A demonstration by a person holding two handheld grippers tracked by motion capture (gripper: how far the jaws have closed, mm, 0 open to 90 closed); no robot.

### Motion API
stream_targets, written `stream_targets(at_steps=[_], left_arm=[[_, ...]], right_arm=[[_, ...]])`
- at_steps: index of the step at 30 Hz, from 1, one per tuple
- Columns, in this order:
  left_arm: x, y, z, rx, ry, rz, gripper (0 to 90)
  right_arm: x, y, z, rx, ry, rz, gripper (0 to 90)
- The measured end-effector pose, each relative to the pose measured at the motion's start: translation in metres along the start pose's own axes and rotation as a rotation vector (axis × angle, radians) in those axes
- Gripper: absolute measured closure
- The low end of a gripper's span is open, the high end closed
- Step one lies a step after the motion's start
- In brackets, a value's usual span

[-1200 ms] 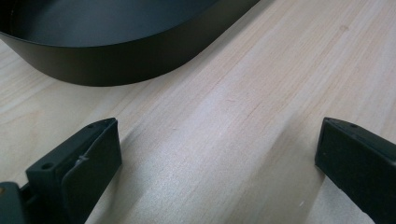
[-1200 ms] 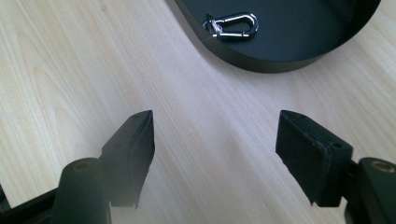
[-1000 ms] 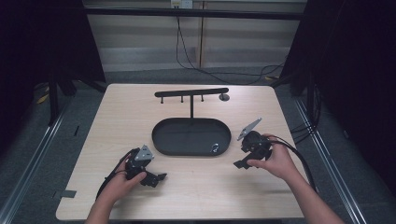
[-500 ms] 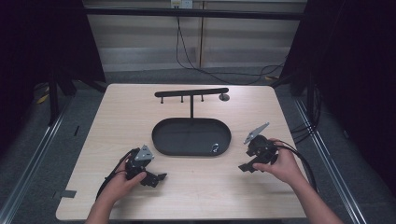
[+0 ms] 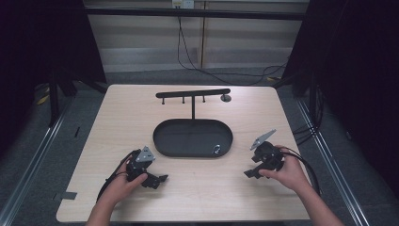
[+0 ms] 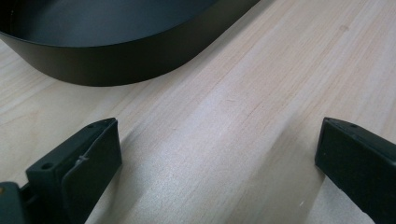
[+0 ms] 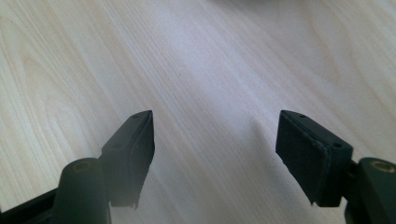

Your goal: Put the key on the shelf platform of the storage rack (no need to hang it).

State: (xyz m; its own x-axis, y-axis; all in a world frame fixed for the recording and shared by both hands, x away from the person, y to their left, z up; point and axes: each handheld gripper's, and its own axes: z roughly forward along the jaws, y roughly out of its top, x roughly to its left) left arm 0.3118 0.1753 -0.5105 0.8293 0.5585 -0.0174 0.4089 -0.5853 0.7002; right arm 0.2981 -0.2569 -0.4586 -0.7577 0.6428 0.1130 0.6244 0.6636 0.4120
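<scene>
Your right gripper [image 5: 250, 172] is sitting low over bare table [image 5: 226, 197], jaws spread wide and pinching nothing; the right gripper view is showing only wood grain between the pads. Your left gripper [image 5: 161, 179] is likewise gaping and empty, resting near the front edge, with the tray [image 6: 116, 65] wall curving just ahead of it in the left gripper view. Nearest workable thing is the small shiny piece [image 5: 216, 149] lying inside the tray near its right front end, between your two grippers and closer to the right one. It's looking metallic, tiny and ring-like; too small to tell more. My read: you're lining up for a pick, and the right hand is the better candidate. Keep the jaws wide while crossing the tray rim, come in from above rather than sideways so the wall isn't blocking a jaw, and centre the piece between the pads before closing. Something that small on a dark glossy floor will likely slide, so close slowly. The tray itself is black, oval, shallow, with a post rising from its back edge to a T-bar [image 5: 193, 93] carrying short pegs, all bare.
</scene>
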Motion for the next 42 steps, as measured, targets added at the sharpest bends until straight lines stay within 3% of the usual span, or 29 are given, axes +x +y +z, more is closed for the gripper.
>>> stream_targets(at_steps=[24,32,38,42], left_arm=[[0.0,0.0,0.0,0.0,0.0,0.0,0.1],[0.0,0.0,0.0,-0.002,0.0,-0.003,0.1],[0.0,0.0,0.0,0.002,0.0,0.002,0.1],[0.0,0.0,0.0,-0.002,0.0,-0.003,0.1]], right_arm=[[-0.002,-0.026,0.014,-0.044,-0.008,-0.011,26.1],[0.001,-0.036,0.018,-0.124,-0.051,-0.063,21.7],[0.003,-0.042,0.021,-0.18,-0.06,-0.057,19.7],[0.003,-0.043,0.021,-0.186,-0.057,-0.055,19.7]])
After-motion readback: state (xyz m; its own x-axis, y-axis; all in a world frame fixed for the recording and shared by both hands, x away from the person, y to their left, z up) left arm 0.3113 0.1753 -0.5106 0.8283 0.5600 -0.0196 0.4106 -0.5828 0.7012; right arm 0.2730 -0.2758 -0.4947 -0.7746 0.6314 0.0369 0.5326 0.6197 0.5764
